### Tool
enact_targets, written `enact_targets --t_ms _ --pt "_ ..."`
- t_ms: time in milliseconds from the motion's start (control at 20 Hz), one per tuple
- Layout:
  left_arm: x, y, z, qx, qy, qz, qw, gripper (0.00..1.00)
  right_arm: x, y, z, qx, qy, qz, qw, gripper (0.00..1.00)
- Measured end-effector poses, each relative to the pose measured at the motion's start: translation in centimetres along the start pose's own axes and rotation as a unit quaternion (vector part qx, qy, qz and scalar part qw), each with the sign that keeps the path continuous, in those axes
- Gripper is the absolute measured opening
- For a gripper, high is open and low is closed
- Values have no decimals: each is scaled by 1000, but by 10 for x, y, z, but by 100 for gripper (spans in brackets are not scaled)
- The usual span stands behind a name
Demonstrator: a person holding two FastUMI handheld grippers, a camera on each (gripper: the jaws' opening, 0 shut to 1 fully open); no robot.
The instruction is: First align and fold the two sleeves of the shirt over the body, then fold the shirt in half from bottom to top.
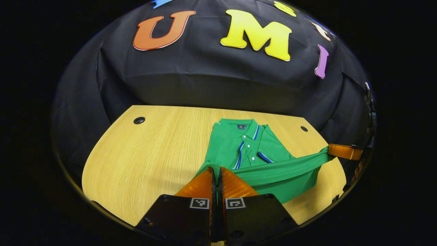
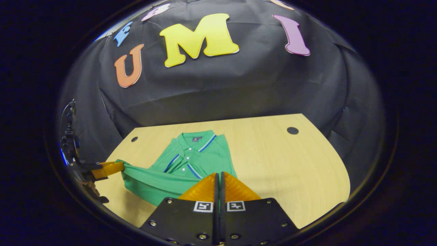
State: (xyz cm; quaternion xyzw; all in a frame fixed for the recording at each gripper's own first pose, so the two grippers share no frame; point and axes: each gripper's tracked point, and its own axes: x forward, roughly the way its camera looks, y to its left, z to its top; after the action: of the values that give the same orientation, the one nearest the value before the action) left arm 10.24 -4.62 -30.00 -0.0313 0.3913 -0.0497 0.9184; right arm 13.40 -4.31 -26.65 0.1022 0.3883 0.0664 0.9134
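Note:
A green polo shirt lies on the wooden table, collar toward the back wall, both sleeves folded in over the chest. Its bottom hem is raised and stretched taut between the two grippers. My left gripper is shut on one hem corner; in the right gripper view it appears at the left edge. My right gripper is shut on the other hem corner; in the left gripper view it is at the far right.
Two round cable holes sit near the table's back corners. The black cloth wall rises right behind the table. Bare wood spreads on both sides of the shirt.

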Motion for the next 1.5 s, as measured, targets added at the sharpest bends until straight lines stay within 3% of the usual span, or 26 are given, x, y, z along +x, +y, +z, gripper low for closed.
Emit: enact_targets --t_ms 600,750,950,1150,1200,1300,1350,1500 --pt "128 15 68 -9 -32 14 999 3 128 -23 89 -7 -38 -15 999 0" --pt "156 14 63 4 -24 14 1000 3 159 -31 82 -11 -27 -21 999 3" --pt "187 11 49 16 -6 7 1000 3 191 -35 62 -16 -2 -20 1000 0" --pt "208 -2 15 6 47 -34 998 0 205 -32 45 -14 18 -17 1000 0" --pt "207 -1 10 2 55 -32 998 25 207 -31 42 -16 22 -18 999 0" --pt "208 8 15 7 42 -12 999 99 209 -27 36 -17 31 -13 999 0" --pt "206 8 19 7 35 -10 999 99 209 -20 30 -13 38 -2 999 1" --pt "202 12 24 19 29 4 999 100 209 -17 17 -16 49 -10 999 98"
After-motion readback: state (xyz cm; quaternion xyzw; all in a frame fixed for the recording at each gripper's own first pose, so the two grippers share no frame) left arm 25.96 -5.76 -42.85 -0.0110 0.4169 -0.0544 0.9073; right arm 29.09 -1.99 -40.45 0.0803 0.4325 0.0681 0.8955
